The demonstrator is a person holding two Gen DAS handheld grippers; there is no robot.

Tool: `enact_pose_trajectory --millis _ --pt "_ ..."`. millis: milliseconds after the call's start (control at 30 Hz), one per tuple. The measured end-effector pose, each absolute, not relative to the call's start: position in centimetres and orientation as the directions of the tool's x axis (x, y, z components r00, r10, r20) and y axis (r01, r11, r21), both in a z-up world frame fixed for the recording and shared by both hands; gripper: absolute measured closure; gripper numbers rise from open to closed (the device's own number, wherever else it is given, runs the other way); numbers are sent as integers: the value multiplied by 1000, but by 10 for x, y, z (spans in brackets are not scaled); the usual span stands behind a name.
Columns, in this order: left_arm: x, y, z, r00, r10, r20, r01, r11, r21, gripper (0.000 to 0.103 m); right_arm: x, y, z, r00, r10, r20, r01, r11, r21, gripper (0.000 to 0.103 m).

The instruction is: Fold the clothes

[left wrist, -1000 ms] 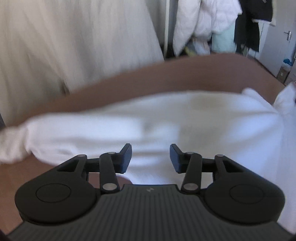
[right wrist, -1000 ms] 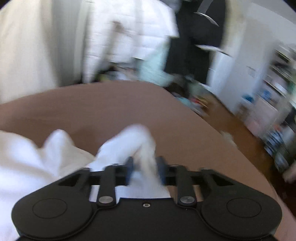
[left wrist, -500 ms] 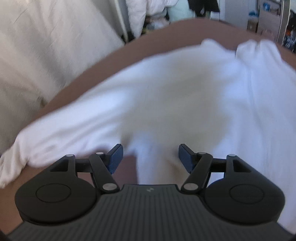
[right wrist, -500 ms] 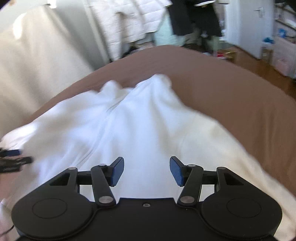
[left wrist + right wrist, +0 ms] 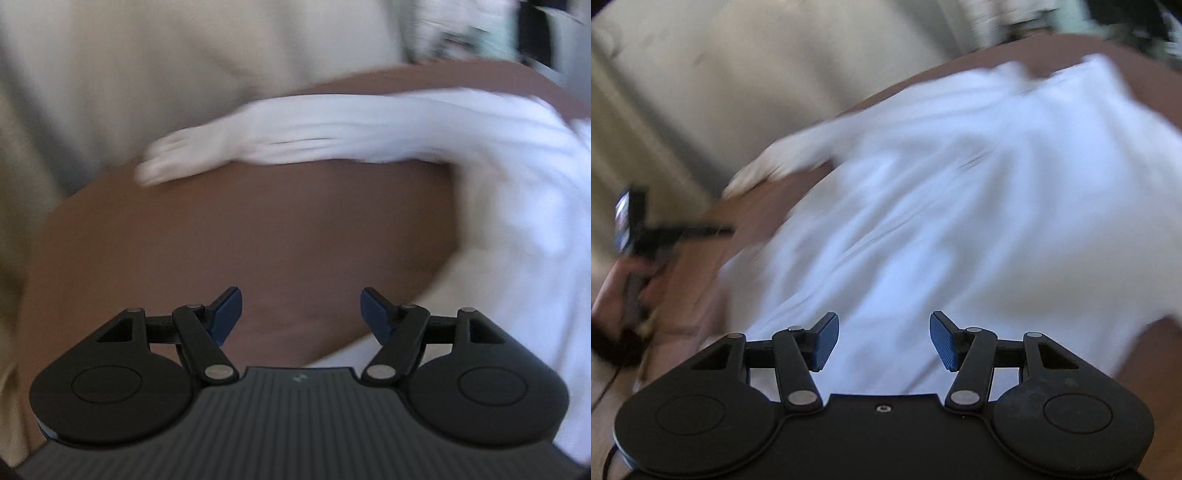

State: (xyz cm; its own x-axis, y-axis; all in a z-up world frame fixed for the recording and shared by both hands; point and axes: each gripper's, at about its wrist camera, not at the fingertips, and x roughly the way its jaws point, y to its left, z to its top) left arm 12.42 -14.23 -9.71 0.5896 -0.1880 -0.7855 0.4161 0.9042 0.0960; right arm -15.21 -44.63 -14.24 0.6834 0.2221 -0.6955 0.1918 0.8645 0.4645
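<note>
A white long-sleeved garment (image 5: 960, 203) lies spread on the brown surface (image 5: 258, 229). Its sleeve (image 5: 295, 129) stretches left along the far edge, and its body (image 5: 517, 229) fills the right side. My left gripper (image 5: 301, 299) hovers over bare brown surface left of the body; its jaws are opening with nothing between them. My right gripper (image 5: 883, 325) stands open above the garment's near part, holding nothing. In the right wrist view the left gripper (image 5: 683, 232) shows blurred at the left, held by a hand (image 5: 624, 280).
A cream curtain or wall (image 5: 147, 74) runs close behind the surface's far edge. Hanging clothes and clutter (image 5: 517, 29) are blurred at the top right. The surface's rounded left edge (image 5: 44, 240) drops off beside the left gripper.
Both grippers opened wider; the right let go of the white cloth it pinched. The left swung left off the garment onto bare surface. The right turned left and down over the garment.
</note>
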Motion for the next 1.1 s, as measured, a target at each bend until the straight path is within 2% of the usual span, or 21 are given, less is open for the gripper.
enact_pose_trajectory --millis 33,133,233,333,433,467,567,700,733,800,833,867,900,933,1000,1033,1100 --pt "125 -128 -97 589 -185 -787 385 920 71 32 -149 -433 -139 674 250 -696 147 877 457 43" --pt "127 -95 -118 488 -274 -828 342 934 -108 32 -142 -396 -128 645 316 -696 15 905 425 43" --pt "127 -81 -145 466 -364 -806 323 919 -228 32 -148 -373 -118 638 344 -689 -73 918 391 38" --pt "120 -83 -156 578 -397 -713 359 908 -214 32 -157 -364 -124 619 343 -706 -73 921 383 36" --pt "119 -87 -162 530 -454 -716 406 878 -255 32 -170 -358 -135 594 324 -737 -39 926 376 36" --pt "118 -88 -164 520 -470 -714 419 868 -267 28 -174 -359 -139 586 336 -738 -27 918 396 36" --pt "112 -87 -166 524 -486 -699 431 859 -275 26 -175 -370 -154 546 442 -711 -3 850 526 36" --pt "106 -97 -167 519 -499 -695 442 852 -281 27 -183 -360 -158 497 411 -764 -16 884 466 36" --pt "103 -102 -167 517 -497 -697 451 850 -272 29 -185 -355 -159 477 388 -789 -28 904 427 36" --pt "96 -112 -168 511 -491 -706 477 845 -242 45 -188 -344 -162 434 334 -837 -53 937 347 36" --pt "92 -117 -169 507 -487 -711 492 841 -225 75 -189 -338 -166 412 298 -861 -60 952 301 36" --pt "88 -121 -169 506 -480 -716 501 840 -209 92 -191 -334 -169 407 274 -871 -64 960 272 36" --pt "84 -123 -166 510 -469 -721 500 844 -195 92 -192 -330 -171 405 250 -880 -68 967 244 38" --pt "80 -125 -162 527 -455 -718 501 848 -169 93 -194 -329 -172 415 247 -876 -78 968 237 53" --pt "67 -117 -134 656 -371 -658 459 887 -43 94 -199 -329 -168 452 281 -847 -102 959 264 81" --pt "61 -107 -117 706 -344 -619 417 908 -29 94 -202 -331 -164 477 284 -832 -98 958 271 84" --pt "54 -70 -82 743 -369 -558 323 928 -184 94 -210 -334 -153 515 277 -811 -97 959 265 95"
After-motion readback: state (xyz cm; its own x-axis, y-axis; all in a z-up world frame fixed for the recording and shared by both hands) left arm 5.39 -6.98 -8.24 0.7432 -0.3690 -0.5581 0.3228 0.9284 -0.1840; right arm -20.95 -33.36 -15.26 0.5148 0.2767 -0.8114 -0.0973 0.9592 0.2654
